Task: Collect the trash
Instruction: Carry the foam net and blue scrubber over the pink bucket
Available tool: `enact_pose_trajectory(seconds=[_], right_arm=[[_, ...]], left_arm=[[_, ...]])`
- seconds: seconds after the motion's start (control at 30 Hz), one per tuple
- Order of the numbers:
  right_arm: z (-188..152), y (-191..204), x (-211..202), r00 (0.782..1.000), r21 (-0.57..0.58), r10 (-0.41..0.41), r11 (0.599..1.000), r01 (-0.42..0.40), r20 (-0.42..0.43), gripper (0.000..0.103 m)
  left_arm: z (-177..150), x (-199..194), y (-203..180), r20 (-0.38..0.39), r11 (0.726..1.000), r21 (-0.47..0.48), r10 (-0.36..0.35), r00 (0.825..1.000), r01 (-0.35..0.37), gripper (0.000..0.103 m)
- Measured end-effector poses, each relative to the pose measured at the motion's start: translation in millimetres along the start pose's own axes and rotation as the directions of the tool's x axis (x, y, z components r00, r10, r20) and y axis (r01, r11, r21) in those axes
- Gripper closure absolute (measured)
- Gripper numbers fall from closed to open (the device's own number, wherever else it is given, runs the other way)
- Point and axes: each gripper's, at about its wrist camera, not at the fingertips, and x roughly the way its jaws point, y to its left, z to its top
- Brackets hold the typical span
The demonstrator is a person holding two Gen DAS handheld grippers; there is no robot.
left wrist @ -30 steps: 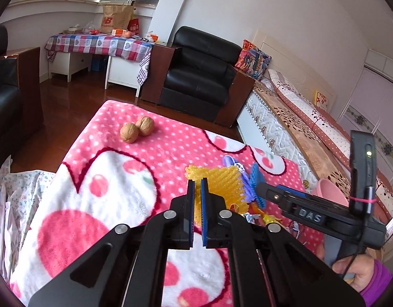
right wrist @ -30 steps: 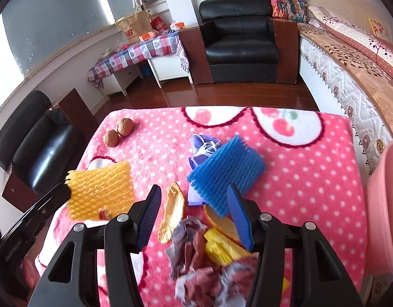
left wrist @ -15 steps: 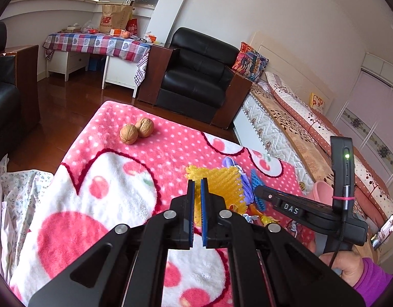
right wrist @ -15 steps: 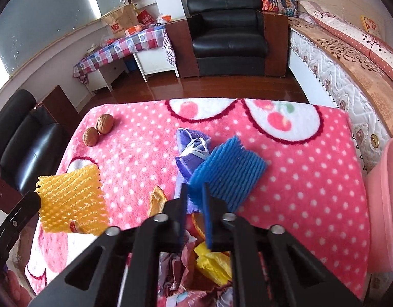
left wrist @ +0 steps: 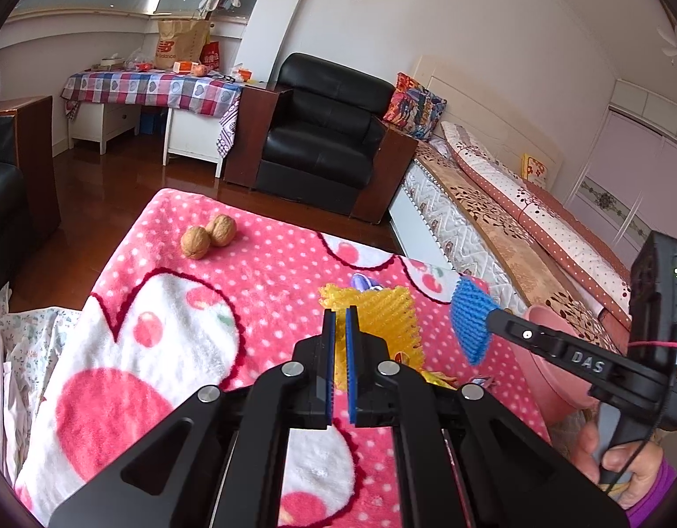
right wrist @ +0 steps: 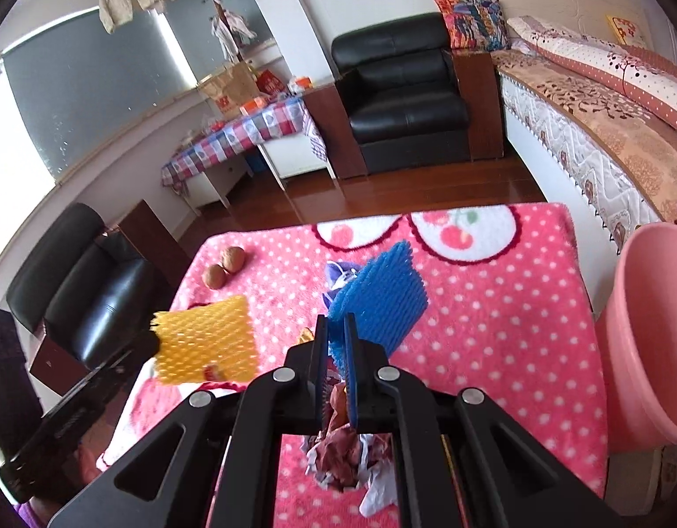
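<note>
Here, a pink basin (right wrist: 651,334) stands at the right edge of the pink blanket (right wrist: 492,308); its inside is hidden. The right gripper (right wrist: 337,330) has its jaws pressed together on one blue foam net (right wrist: 382,299), lifted above the blanket. The left gripper (left wrist: 338,321) pinches one yellow foam net (right wrist: 206,339) between near-closed jaws. Two walnuts (left wrist: 208,235) sit touching at the far left. A crumpled wrapper pile (right wrist: 351,453) lies nearest.
</note>
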Motion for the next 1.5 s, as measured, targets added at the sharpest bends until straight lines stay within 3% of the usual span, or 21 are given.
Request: enact_pose_trajectory(seconds=[0.2,0.47,0.87,1.17,1.5], right_arm=[[-5.4,-13.5,-38.3,0.999,0.03,0.013,0.999,-0.014,0.051,0.097],[-12.5,-46.5,-80.5,0.993,0.085,-0.039,0.996,0.029,0.116,0.097],[-25.5,-121.3,-132.1,0.973,0.218,-0.141,0.971,0.1,0.183,0.097],[-33.5,-164.7,-147.8,0.96,0.276,-0.208,0.949,0.151,0.188,0.097],[-43.6,-206.7,-140.5,0.953,0.345,-0.26,0.918,0.195,0.153,0.097]], left_arm=[[3.4,2.2,-28.9,0.004,0.998,0.048,-0.041,0.999,0.041,0.1],[6.4,12.9,-78.7,-0.006,0.986,0.118,-0.118,0.993,0.118,0.1],[-3.8,36.3,-164.7,-0.043,0.944,0.234,-0.228,0.973,0.232,0.099],[-17.4,63.3,-213.5,-0.103,0.916,0.275,-0.275,0.956,0.293,0.099],[-36.1,94.4,-249.9,-0.159,0.888,0.339,-0.271,0.95,0.31,0.099]])
